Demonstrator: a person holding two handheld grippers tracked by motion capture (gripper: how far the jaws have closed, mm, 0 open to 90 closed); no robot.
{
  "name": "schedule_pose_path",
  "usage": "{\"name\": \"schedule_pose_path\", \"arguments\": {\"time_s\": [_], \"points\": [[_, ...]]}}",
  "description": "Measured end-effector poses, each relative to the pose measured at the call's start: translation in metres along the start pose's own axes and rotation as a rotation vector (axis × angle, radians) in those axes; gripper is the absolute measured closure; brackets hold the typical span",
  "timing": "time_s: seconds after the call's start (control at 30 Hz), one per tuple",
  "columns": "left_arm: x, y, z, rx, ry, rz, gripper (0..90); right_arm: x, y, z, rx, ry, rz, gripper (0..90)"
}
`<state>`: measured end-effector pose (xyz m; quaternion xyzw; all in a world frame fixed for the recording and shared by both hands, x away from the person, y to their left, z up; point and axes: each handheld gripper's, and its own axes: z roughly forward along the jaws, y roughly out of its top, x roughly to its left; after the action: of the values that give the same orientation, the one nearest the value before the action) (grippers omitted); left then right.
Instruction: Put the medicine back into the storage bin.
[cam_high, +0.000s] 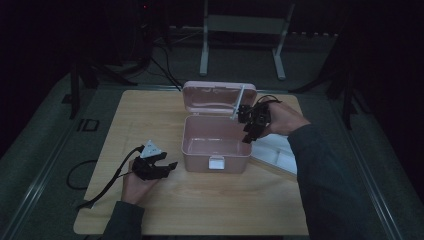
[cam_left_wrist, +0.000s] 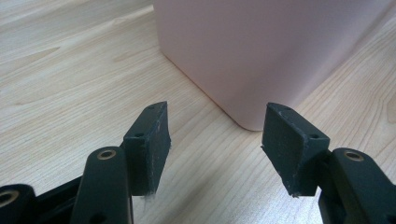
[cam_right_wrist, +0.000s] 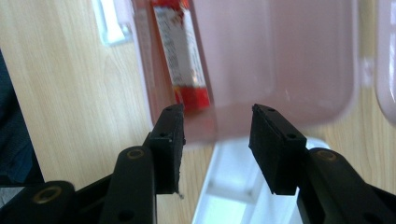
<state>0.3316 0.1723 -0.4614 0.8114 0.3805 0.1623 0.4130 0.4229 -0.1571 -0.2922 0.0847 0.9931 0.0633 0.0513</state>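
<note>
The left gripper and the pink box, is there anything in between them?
No, just bare wooden table. In the left gripper view, the open left gripper points at the pink box corner with nothing between.

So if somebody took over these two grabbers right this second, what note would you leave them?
Left gripper: open, empty, low over the table beside the pink box's front left corner.
Right gripper: open, empty, above the box's right rim.
Pink box: lid up, standing mid-table. A red and white packet lies inside along one wall.
White divided tray: on the table just right of the box.
Done: box opened, tray out, packet in.
Left, probably: put the tray back in and close the lid.
</note>
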Motion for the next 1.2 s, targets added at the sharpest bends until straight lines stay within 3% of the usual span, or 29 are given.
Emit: {"name": "schedule_pose_path", "arguments": {"time_s": [0.23,0.5,0.6,0.73,0.97,1.03,1.2], "points": [[0.000,0.000,0.000,0.005,-0.001,0.003,41.0,-0.007,-0.036,-0.004,0.001,-0.010,0.055,53.3],[0.000,0.000,0.001,0.008,0.000,0.005,41.1,-0.017,-0.073,0.005,0.033,-0.015,0.122,58.0],[0.000,0.000,0.001,0.009,-0.002,0.004,41.0,-0.025,-0.091,0.020,0.040,-0.032,0.150,62.2],[0.000,0.000,0.001,0.009,-0.002,0.005,41.0,-0.032,-0.103,0.035,0.050,-0.036,0.181,63.1],[0.000,0.000,0.001,0.008,-0.002,0.004,41.0,-0.046,-0.125,0.068,0.074,-0.005,0.231,66.6],[-0.001,-0.001,0.002,0.008,-0.003,0.001,41.0,-0.052,-0.134,0.086,0.121,0.002,0.247,69.4],[-0.001,-0.001,0.002,0.010,-0.004,0.001,41.0,-0.057,-0.142,0.107,0.169,0.002,0.271,65.7]]}}
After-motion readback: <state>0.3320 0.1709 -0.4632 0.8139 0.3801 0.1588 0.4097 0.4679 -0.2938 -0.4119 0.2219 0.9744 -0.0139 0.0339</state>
